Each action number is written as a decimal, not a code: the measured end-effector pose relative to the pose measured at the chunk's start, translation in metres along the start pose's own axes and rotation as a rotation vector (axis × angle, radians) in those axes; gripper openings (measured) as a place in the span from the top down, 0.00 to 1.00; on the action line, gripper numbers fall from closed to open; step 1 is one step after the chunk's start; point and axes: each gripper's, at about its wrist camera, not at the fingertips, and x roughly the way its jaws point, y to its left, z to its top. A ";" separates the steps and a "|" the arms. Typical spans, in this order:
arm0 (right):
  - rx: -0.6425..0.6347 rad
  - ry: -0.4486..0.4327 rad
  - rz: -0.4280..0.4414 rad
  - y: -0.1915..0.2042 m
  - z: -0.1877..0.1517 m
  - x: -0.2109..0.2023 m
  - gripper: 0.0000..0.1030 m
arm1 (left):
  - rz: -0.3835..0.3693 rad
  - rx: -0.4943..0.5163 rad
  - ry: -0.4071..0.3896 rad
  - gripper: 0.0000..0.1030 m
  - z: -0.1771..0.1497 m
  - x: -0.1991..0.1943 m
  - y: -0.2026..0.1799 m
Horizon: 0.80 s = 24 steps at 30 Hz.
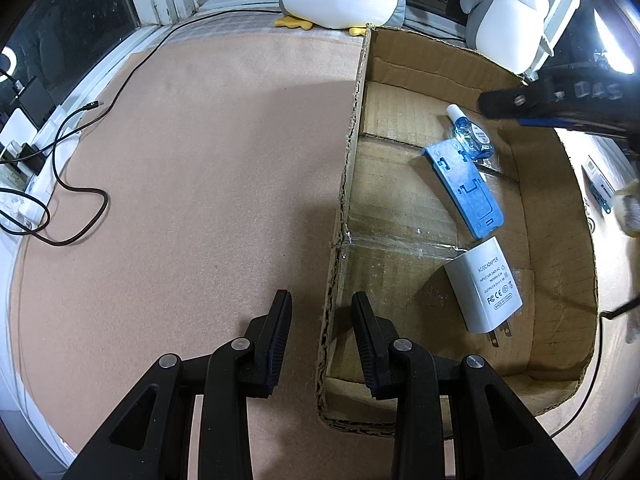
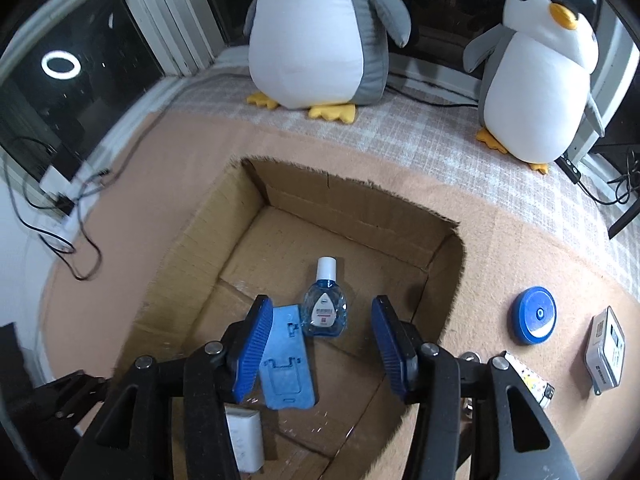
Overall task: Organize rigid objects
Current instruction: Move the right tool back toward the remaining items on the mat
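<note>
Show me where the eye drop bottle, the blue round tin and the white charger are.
eye drop bottle (image 2: 324,312), right wrist view, on its label.
blue round tin (image 2: 535,315), right wrist view, lid centre.
white charger (image 1: 486,286), left wrist view, printed face.

Two plush penguins (image 2: 316,36) (image 2: 536,92) by window; black cable (image 1: 76,184) on mat.

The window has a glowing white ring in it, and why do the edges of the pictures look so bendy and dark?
Right wrist view: the ring is a round lamp mirrored in the dark window glass, and the far left looks smeared. Left wrist view: a lamp glares white at the top right, and the cardboard box wall bows. Both views: the round fisheye lens bends straight lines and leaves black corners.
</note>
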 end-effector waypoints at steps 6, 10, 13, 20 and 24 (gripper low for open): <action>0.032 -0.078 0.062 -0.017 -0.008 -0.047 0.49 | 0.000 0.000 0.000 0.67 0.000 0.000 0.000; 0.106 -0.123 0.070 -0.046 -0.015 -0.074 0.48 | 0.001 0.000 -0.001 0.67 0.000 0.000 0.000; 0.165 -0.137 0.047 -0.074 -0.019 -0.084 0.47 | 0.000 0.000 0.000 0.67 0.000 0.000 0.000; 0.282 -0.116 -0.021 -0.132 -0.036 -0.077 0.43 | 0.001 -0.001 0.000 0.67 0.000 0.000 -0.001; 0.330 -0.084 -0.024 -0.156 -0.041 -0.064 0.42 | 0.001 0.000 0.000 0.67 0.000 0.000 -0.001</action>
